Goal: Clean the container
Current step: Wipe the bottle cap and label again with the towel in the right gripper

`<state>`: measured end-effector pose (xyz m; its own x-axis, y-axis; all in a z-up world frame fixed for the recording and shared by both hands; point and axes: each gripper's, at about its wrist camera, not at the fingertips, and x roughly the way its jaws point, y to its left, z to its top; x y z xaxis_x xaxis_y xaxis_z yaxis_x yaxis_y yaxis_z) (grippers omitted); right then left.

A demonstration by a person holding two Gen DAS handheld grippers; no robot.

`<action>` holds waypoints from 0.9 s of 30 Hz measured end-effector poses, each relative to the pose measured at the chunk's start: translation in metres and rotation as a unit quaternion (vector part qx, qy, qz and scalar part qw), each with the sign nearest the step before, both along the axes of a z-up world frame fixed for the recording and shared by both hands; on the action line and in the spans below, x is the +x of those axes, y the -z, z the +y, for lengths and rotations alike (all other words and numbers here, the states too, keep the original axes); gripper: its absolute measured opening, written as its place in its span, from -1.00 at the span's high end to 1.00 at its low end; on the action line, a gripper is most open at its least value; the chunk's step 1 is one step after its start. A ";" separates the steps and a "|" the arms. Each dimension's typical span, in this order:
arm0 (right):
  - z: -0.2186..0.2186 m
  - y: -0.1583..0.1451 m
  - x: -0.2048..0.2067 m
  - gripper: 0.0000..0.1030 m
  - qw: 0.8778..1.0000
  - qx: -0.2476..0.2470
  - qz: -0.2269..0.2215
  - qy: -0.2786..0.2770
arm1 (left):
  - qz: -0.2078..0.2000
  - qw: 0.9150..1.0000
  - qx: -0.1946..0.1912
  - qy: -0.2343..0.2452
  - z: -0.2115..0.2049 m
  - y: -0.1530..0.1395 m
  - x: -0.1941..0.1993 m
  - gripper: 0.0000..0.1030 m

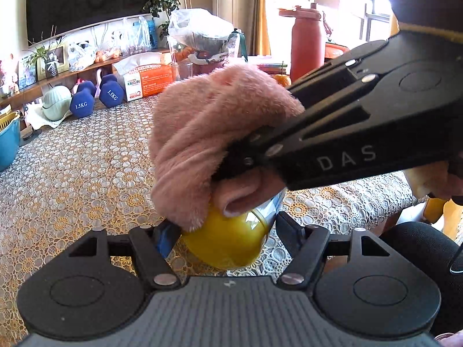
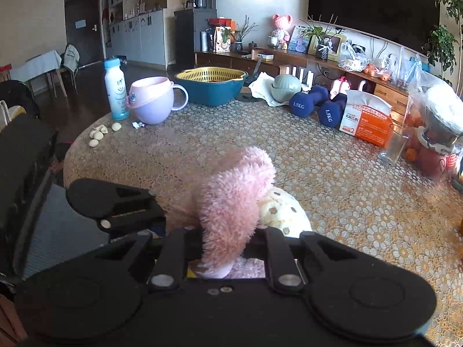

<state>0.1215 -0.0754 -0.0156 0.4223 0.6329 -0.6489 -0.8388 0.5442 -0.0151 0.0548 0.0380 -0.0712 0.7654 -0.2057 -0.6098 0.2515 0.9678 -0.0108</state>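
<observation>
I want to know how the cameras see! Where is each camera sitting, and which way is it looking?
Left wrist: sits on the left gripper, looking along its fingers at the yellow container held between them; the right gripper and a hand show.
Right wrist: sits on the right gripper, looking across the table; the left gripper shows at left.
Shared: pink cloth, blue dumbbells.

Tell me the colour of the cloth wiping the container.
Pink and fluffy cloth, clearest in the left wrist view, draped over the yellow container.
</observation>
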 end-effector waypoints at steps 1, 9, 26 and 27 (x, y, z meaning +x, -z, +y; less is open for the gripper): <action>-0.003 0.002 0.002 0.71 1.000 0.000 0.001 0.005 | 0.004 1.000 -0.006 -0.001 0.001 0.000 0.002 -0.38; -0.042 0.007 0.016 0.71 0.996 0.043 0.033 0.077 | 0.051 0.993 -0.106 -0.020 0.023 0.005 0.008 -0.44; -0.104 -0.010 0.014 0.71 0.985 0.070 0.021 0.159 | -0.010 1.000 0.014 -0.004 -0.017 -0.010 -0.009 -0.42; -0.102 -0.017 0.013 0.70 0.985 0.079 0.018 0.150 | -0.015 1.000 0.022 0.000 -0.020 -0.011 -0.010 -0.42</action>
